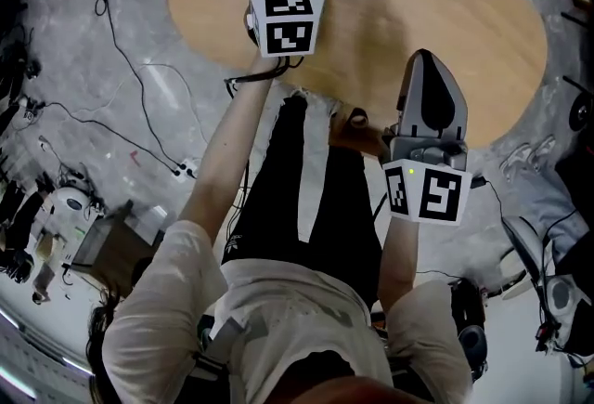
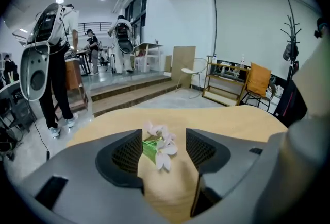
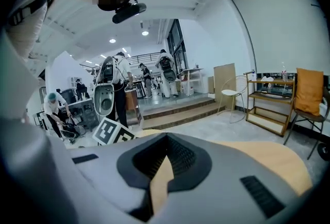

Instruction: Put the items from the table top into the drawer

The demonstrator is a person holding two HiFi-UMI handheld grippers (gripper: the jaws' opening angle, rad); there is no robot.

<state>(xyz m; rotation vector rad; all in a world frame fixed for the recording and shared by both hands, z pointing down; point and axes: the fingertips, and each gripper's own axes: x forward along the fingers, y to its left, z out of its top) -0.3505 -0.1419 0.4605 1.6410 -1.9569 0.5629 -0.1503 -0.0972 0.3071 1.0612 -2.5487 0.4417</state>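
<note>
1. The small artificial flower with pale, whitish petals and a bright green stem (image 2: 161, 147) lies on the light, rounded wooden table top (image 1: 390, 12), near its far edge in the head view.
2. The grey left gripper (image 2: 164, 148) has its ribbed dark jaws spread wide on either side of the flower. The green stem sits close to the left-hand pad, but the pads do not press on it.
3. The grey right gripper (image 3: 164, 158) hangs over the near edge of the table with its jaws brought together at the tips and nothing between them.
4. The flower looks very light, soft and easily crushed. The petals would likely bend or pull off under a firm squeeze.
5. The stem, just below the blooms, seems the better place to pinch. It looks stiffer than the petals and narrow enough for the ribbed pads to hold.
6. Being so light, the flower may slide or flip if one pad nudges it first.
7. No drawer shows in any view.
</note>
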